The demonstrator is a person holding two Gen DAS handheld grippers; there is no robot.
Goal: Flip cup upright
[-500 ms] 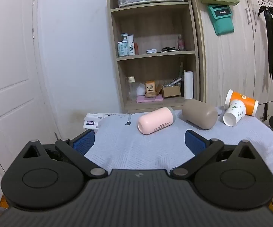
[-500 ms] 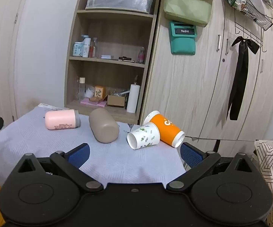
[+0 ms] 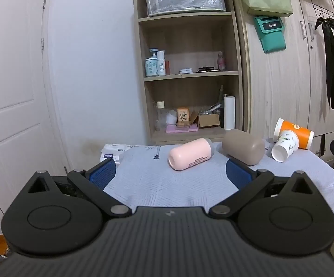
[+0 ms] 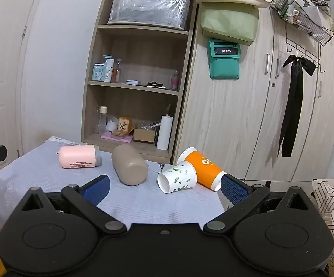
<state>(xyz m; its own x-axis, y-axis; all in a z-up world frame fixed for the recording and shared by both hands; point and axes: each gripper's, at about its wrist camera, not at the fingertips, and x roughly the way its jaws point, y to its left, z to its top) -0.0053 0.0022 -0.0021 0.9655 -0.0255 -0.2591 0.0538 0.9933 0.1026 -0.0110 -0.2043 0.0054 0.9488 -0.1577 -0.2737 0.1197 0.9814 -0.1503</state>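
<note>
Right wrist view: the right tool (image 4: 164, 188) gapes wide and empty above the pale quilted table (image 4: 39, 180), a touch nearer than before to the white leaf-printed paper cup (image 4: 178, 177) lying beside the orange paper cup (image 4: 205, 169). The left tool (image 3: 170, 173), equally wide and empty, now faces the pink cylindrical bottle (image 3: 190, 153) and taupe cylindrical bottle (image 3: 244, 146).

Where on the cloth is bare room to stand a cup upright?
Bare cloth lies between both open claws and the cups. It is crowded at the back: pink cup, taupe cup, white leaf-print cup touching the orange cup.
</note>
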